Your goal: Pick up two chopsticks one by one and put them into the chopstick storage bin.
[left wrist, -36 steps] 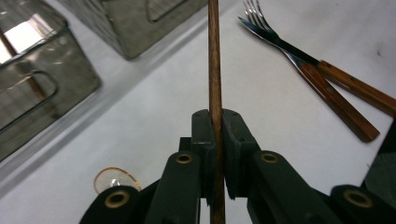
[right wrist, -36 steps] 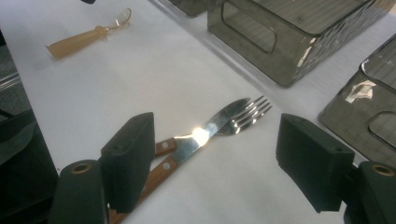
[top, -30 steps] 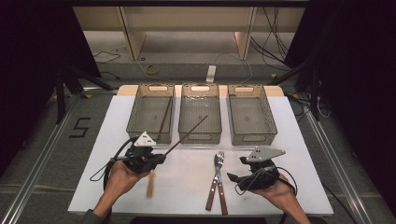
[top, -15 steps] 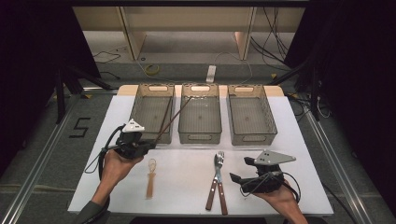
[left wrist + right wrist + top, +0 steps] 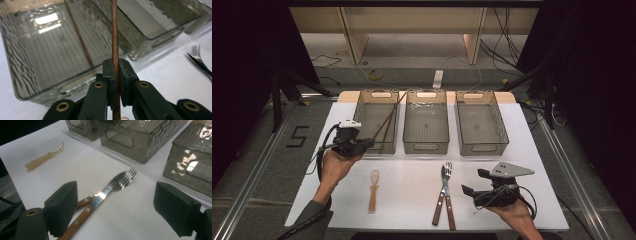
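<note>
A large "5" [image 5: 298, 136] is being shown on the floor left of the worktop [image 5: 532, 165]. A brown chopstick [image 5: 115, 37] is being clamped between the closed jaws of the left claw [image 5: 365, 144]; its long axis is being pointed up and away over the left bin [image 5: 362, 107], where a second chopstick [image 5: 79, 37] is lying. The right claw [image 5: 472, 182] is being held wide open, nothing between its jaws, just beside the knife [image 5: 100, 197] and fork [image 5: 126, 179], whose tips are pointing toward the bins.

Thin brown chopstick [image 5: 115, 30] clamped upright between black jaws, slanting toward one o'clock over the left basket [image 5: 362, 106], where another chopstick [image 5: 79, 36] lies.
</note>
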The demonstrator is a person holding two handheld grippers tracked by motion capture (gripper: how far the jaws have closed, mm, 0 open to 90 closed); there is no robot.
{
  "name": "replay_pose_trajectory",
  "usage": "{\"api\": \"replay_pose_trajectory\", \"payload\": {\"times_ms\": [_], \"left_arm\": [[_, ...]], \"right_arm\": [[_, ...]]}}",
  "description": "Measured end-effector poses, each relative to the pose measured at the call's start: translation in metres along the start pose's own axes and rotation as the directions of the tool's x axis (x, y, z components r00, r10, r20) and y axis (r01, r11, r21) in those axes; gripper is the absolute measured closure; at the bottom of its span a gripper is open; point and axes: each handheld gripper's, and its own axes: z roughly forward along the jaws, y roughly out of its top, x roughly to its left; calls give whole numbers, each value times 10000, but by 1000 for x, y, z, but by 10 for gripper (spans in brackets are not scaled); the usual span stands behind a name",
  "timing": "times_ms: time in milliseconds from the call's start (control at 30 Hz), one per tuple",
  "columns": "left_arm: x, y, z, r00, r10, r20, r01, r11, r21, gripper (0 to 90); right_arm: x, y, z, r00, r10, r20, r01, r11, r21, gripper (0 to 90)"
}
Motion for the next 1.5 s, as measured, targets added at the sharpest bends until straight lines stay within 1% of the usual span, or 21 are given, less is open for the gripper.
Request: {"api": "replay_pose_trajectory", "payload": {"times_ms": [67,133,167,267,367,500,633,833,967,1000,1067,1100,1133,1167,1200,1233,1300,1333,1433,1467,1500], "left_arm": [[3,2,2,10000,-76,-54,76,10000,14,841],[8,7,6,9997,-109,-240,110,9999,73,841],[14,13,8,9992,-255,-317,257,9996,65,840],[23,23,11,9984,-408,-393,416,9990,180,840],[27,28,15,9978,-432,-498,446,9986,273,840],[34,37,27,9955,-446,-838,488,9976,482,840],[39,41,34,9934,-495,-1031,574,9955,749,840],[44,41,39,9905,-539,-1265,662,9933,950,839],[46,38,43,9895,-680,-1277,827,9901,1137,837],[48,37,46,9876,-848,-1319,1007,9878,1190,835],[49,36,47,9869,-909,-1334,1073,9869,1208,827],[50,36,47,9858,-973,-1369,1134,9868,1155,795],[52,36,47,9852,-1196,-1225,1329,9853,1072,722],[52,36,46,9855,-1248,-1147,1372,9847,1074,656],[52,36,46,9855,-1248,-1147,1372,9847,1074,622],[52,36,45,9863,-1239,-1085,1348,9858,1005,622],[51,36,39,9873,-1297,-916,1368,9876,763,541],[48,36,34,9867,-1485,-655,1531,9856,716,479],[42,34,27,9885,-1424,-517,1460,9864,753,396],[35,30,20,9894,-1387,-434,1412,9880,621,367],[35,30,20,9894,-1387,-434,1412,9880,621,344]], "right_arm": [[0,-1,0,10000,-14,-45,14,10000,51,209],[0,-1,1,10000,-43,-5,43,10000,50,209],[0,-1,0,10000,-25,-8,25,10000,61,209],[-2,-2,0,10000,-3,-25,4,10000,67,210],[-1,-1,1,10000,-20,-71,21,10000,88,212],[1,-1,0,9999,-94,-124,95,9999,118,212],[1,-1,0,9997,-158,-175,159,9998,101,213],[0,-1,-1,9997,-160,-203,163,9998,126,215],[2,-1,0,9996,-186,-196,190,9996,207,218],[2,-1,0,9996,-194,-191,198,9996,206,219],[1,-1,0,9996,-178,-217,182,9996,221,219],[1,-1,0,9996,-183,-215,188,9996,222,219],[1,-1,0,9996,-182,-213,186,9996,223,219],[1,-1,0,9996,-167,-216,172,9996,210,219],[1,-1,0,9996,-177,-207,181,9997,187,219],[1,-1,0,9996,-177,-207,181,9997,187,219],[1,-1,0,9997,-159,-195,163,9997,192,219],[1,-1,-1,9998,-140,-167,143,9997,181,219],[1,-1,-2,9999,-100,-131,101,9999,115,219],[1,-1,-2,9999,-91,-124,92,9999,94,219],[0,-1,-2,9999,-94,-120,95,9999,74,218]]}}
